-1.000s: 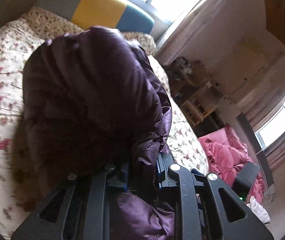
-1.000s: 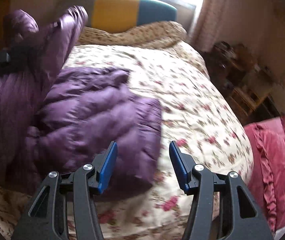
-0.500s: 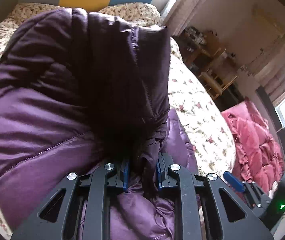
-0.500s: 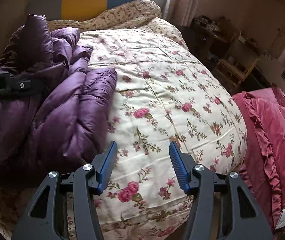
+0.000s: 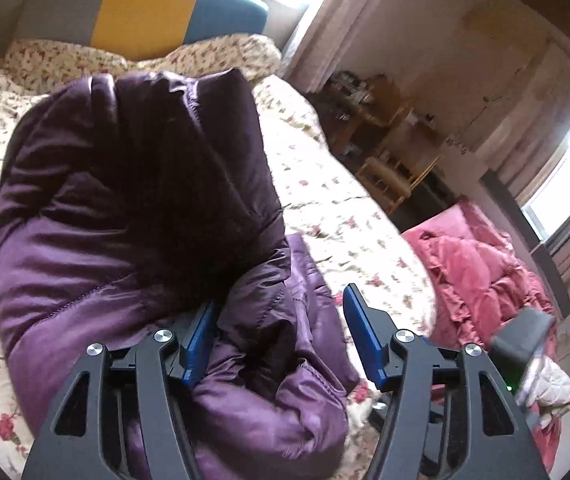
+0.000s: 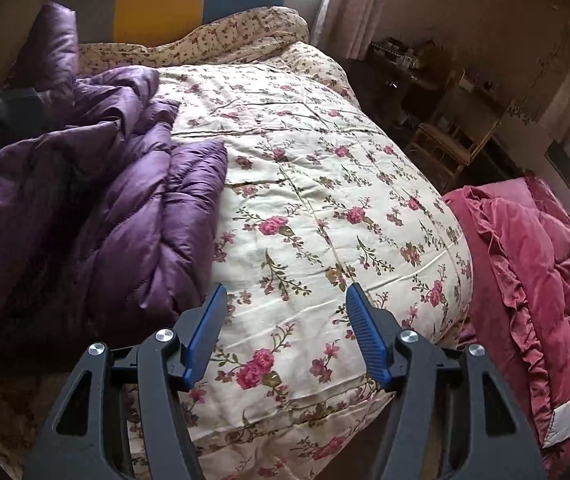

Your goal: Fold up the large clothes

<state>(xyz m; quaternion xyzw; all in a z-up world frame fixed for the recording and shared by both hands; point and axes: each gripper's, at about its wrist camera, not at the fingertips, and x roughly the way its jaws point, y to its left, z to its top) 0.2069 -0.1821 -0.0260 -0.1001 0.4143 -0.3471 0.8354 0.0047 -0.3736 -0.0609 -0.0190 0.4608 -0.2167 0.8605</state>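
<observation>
As we looked along the left gripper [image 5: 279, 328], its jaws were opening: the coat [image 5: 133, 208] still bulged between them, touching the left pad, while the right pad stood clear of the cloth. That purple puffer coat lay heaped on the quilt [image 5: 349, 204], one part doubled over the rest, so we judged a first fold was laid but loose and lumpy. Squaring, flattening and further folds seemed left to do.

While the right view showed the right gripper [image 6: 283, 330] over bare floral quilt, its jaws were also opening, with nothing between them. The coat [image 6: 97, 208] sat to the left of it, bunched against the bed's near left side, apart from the pads. A red blanket [image 6: 533, 264] lay beyond the bed on the right.

We could read no brand, label or writing in either view.
</observation>
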